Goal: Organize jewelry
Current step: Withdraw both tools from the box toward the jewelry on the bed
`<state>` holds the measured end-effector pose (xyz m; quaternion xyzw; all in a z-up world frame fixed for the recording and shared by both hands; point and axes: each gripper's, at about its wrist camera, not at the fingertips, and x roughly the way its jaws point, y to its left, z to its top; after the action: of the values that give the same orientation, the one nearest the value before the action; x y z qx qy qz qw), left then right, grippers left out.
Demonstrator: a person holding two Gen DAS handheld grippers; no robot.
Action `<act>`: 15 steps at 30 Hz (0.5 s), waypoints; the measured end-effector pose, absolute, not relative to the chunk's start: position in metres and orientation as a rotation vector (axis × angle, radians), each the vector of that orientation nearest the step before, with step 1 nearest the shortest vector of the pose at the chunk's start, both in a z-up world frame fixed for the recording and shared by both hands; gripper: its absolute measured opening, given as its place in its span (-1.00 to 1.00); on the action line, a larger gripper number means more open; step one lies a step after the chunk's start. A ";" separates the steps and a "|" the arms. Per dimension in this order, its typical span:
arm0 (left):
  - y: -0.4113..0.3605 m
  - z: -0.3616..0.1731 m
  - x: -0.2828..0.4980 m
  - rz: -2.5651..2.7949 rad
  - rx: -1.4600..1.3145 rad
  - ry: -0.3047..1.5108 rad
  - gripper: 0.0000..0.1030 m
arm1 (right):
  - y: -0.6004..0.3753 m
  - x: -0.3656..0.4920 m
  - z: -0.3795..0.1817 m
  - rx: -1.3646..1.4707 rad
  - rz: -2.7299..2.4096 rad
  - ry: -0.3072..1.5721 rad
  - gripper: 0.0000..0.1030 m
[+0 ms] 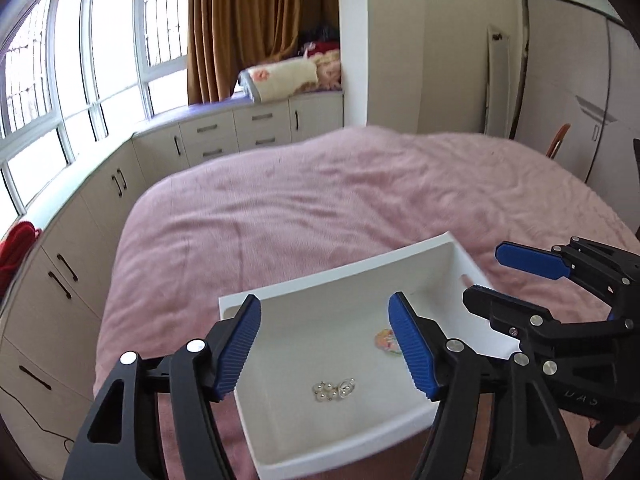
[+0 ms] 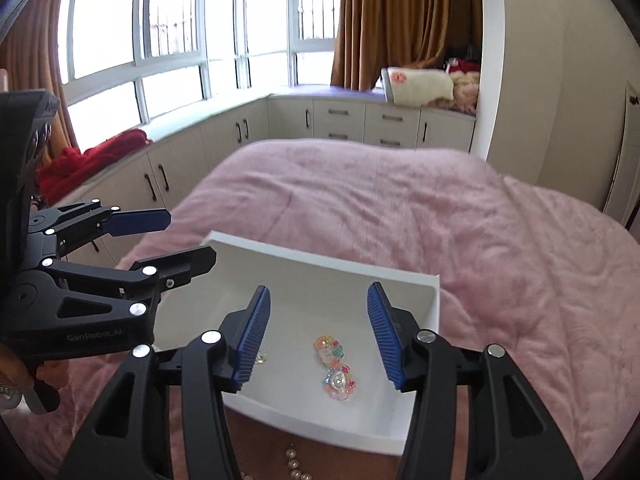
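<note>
A white tray lies on the pink bed. In the left wrist view a small pearl-and-clear-bead piece lies inside it, with a pastel bead piece farther right. My left gripper hovers over the tray, open and empty. In the right wrist view the tray holds a colourful bead bracelet and a clear bead. A pearl strand lies on the blanket in front of the tray. My right gripper is open and empty above the tray. The other gripper shows at the side in each view.
The pink blanket covers the whole bed. White cabinets under the windows run along the left and far side. A red cloth lies on the window ledge. Folded bedding sits on the far ledge.
</note>
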<state>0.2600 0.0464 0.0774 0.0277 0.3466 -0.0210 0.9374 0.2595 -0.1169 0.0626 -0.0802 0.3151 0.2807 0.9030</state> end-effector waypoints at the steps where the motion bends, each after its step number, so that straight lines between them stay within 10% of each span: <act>1: 0.044 0.085 0.247 -0.050 0.063 0.684 0.50 | -0.121 0.252 0.068 -0.163 0.587 0.635 0.05; 15: 0.029 0.080 0.082 -0.273 -0.022 0.586 0.77 | -0.171 0.140 0.054 -0.111 0.653 0.590 0.13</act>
<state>0.0816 0.0287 0.0803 -0.0108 0.2879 -0.1340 0.9482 0.1400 -0.1708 0.0538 -0.0539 0.2855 0.3158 0.9033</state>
